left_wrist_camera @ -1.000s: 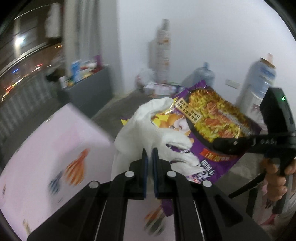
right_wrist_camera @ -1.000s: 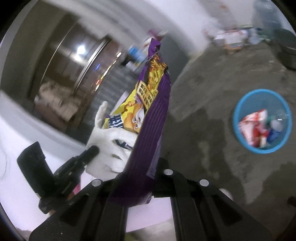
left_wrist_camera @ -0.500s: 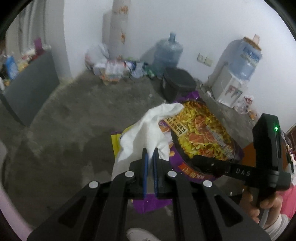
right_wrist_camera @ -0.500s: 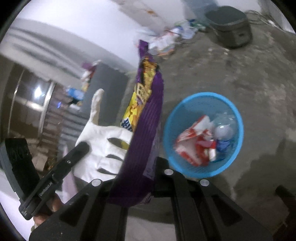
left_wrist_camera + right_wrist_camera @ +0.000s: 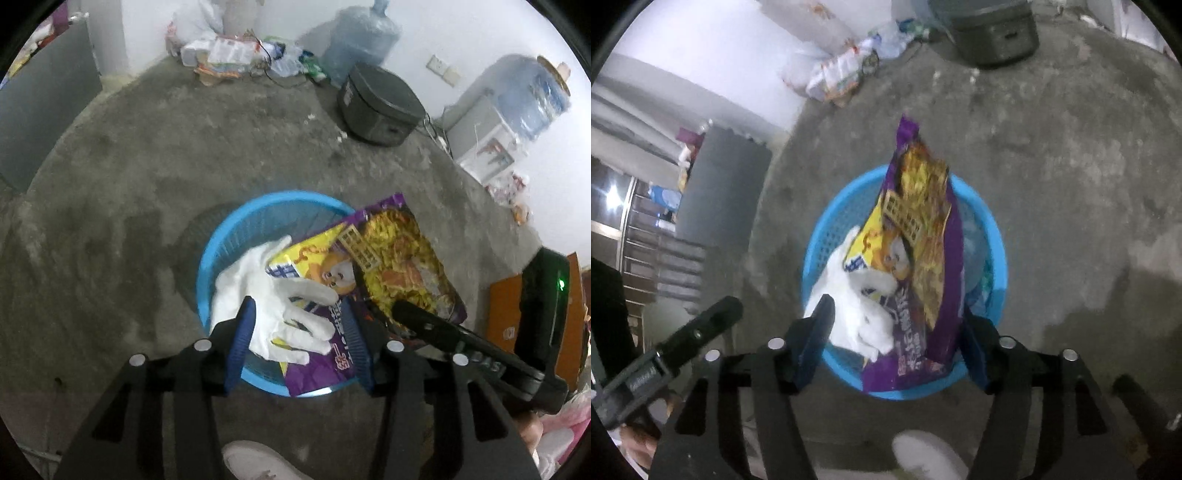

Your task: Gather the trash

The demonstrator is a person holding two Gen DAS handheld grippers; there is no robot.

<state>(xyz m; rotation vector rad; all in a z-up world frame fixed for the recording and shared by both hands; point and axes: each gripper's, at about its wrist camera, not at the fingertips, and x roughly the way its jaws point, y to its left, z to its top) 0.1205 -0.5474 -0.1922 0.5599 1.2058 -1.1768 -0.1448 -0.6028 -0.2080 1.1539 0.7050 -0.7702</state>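
Item: white glove (image 5: 273, 306) and purple noodle packet (image 5: 923, 266). A second ago we clenched both; now left tool (image 5: 299, 343) and right tool (image 5: 897, 336) are opening, both released above the blue basket (image 5: 221, 243) below them. Deposit nearly done.

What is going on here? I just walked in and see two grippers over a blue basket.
A person holding a gripper in each hand is dropping trash into the blue basket on the concrete floor. The left gripper is opening with a white glove between its fingers; the right gripper is opening around a purple noodle wrapper. Both pieces hang over the basket, and neither looks pinched any more. A white shoe shows below.
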